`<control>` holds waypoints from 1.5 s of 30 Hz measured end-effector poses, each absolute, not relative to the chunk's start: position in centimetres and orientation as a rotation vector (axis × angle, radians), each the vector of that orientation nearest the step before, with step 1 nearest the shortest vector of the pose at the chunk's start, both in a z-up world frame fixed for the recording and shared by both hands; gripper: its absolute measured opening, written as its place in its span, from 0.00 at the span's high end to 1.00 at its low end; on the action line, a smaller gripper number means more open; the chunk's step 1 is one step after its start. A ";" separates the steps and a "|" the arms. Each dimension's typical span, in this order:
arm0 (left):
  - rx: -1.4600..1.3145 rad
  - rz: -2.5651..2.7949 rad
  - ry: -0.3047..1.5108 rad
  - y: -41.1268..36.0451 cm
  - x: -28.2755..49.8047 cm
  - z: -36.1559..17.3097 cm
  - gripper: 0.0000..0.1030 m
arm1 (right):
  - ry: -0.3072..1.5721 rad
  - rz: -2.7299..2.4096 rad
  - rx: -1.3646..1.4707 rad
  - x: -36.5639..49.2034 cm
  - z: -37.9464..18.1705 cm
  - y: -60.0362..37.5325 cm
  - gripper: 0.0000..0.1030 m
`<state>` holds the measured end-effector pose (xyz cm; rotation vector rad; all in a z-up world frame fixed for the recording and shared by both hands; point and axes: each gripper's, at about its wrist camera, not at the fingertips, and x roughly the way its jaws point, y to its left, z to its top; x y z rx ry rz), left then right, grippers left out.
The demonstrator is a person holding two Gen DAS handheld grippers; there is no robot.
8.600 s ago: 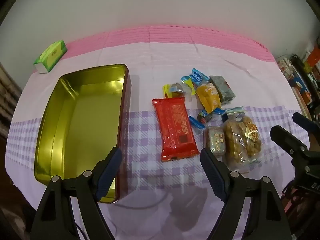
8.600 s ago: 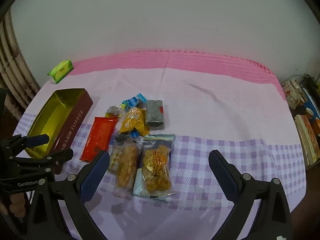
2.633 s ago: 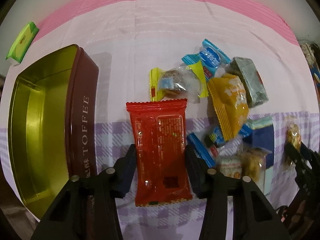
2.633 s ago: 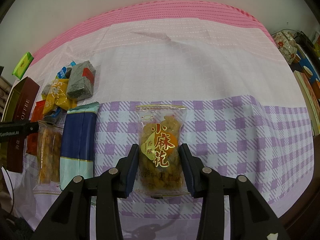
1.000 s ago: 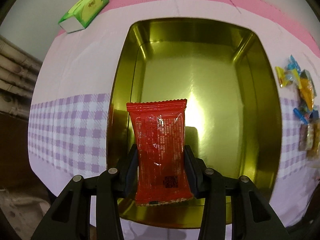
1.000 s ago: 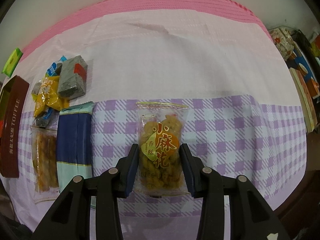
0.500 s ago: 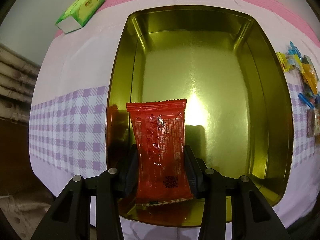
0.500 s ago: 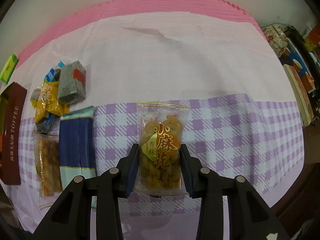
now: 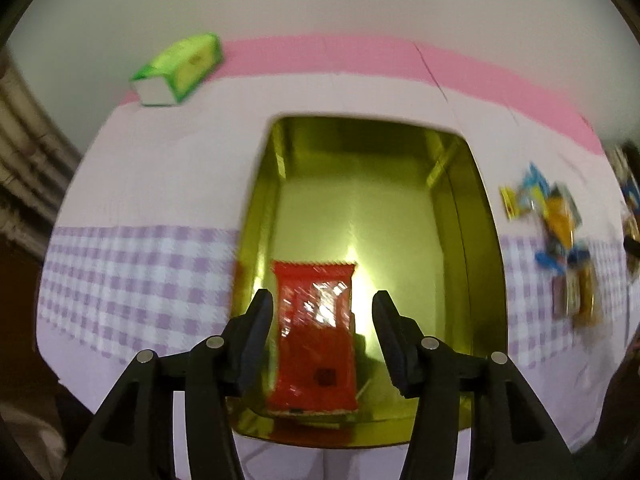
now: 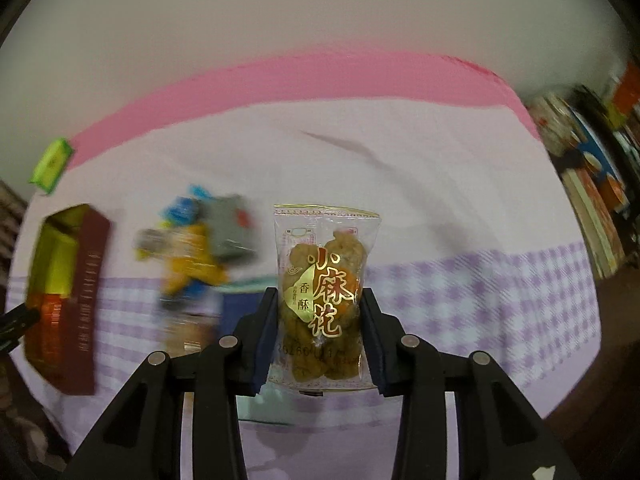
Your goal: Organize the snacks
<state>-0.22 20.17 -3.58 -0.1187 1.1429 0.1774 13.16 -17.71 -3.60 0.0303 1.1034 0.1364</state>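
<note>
Tin point(image 9: 476, 240) first: it sits open on the checked cloth point(image 9: 132, 272) of the bench, and your left gripper point(image 9: 322, 320) hangs over its near end with its fingers opening. The red packet point(image 9: 316, 340) lies between them inside the tin, pads clear of it, so let them spread fully and lift straight up to avoid dragging it out. Your right gripper point(image 10: 318, 320) pinches the clear bag of fried twists point(image 10: 326, 288), raised above the cloth; carry it across to the tin and lay it beside the red packet. The left view alone shows the tin's gold floor and free room. The right view alone shows its brown side point(image 10: 86, 308) and the held bag.
</note>
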 end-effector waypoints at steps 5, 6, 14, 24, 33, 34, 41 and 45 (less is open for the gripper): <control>-0.162 0.294 1.083 21.8 -1.4 -1.7 0.48 | 1.096 0.291 0.023 11.5 -2.0 -11.2 0.65; -0.165 0.317 1.075 21.8 -2.1 -1.2 0.48 | 1.097 0.328 0.024 11.0 -1.8 -9.6 0.65; -0.198 0.494 1.053 25.5 -5.4 -1.1 0.48 | 1.131 0.525 -0.005 7.0 -1.8 1.3 0.65; -0.254 0.575 1.052 28.3 -7.3 -1.5 0.46 | 1.194 0.552 -0.094 4.6 -4.9 9.7 0.65; -0.257 0.562 1.071 28.4 -7.1 -2.4 0.44 | 1.254 0.528 -0.159 4.2 -7.6 11.8 0.65; -0.257 0.561 1.070 28.4 -7.2 -2.4 0.44 | 1.256 0.525 -0.164 4.3 -7.8 12.0 0.65; -0.264 0.549 1.069 28.5 -7.1 -2.5 0.43 | 1.281 0.505 -0.202 4.3 -8.8 12.4 0.65; -0.267 0.548 1.070 28.6 -7.1 -2.5 0.43 | 1.284 0.507 -0.219 4.2 -9.2 13.1 0.64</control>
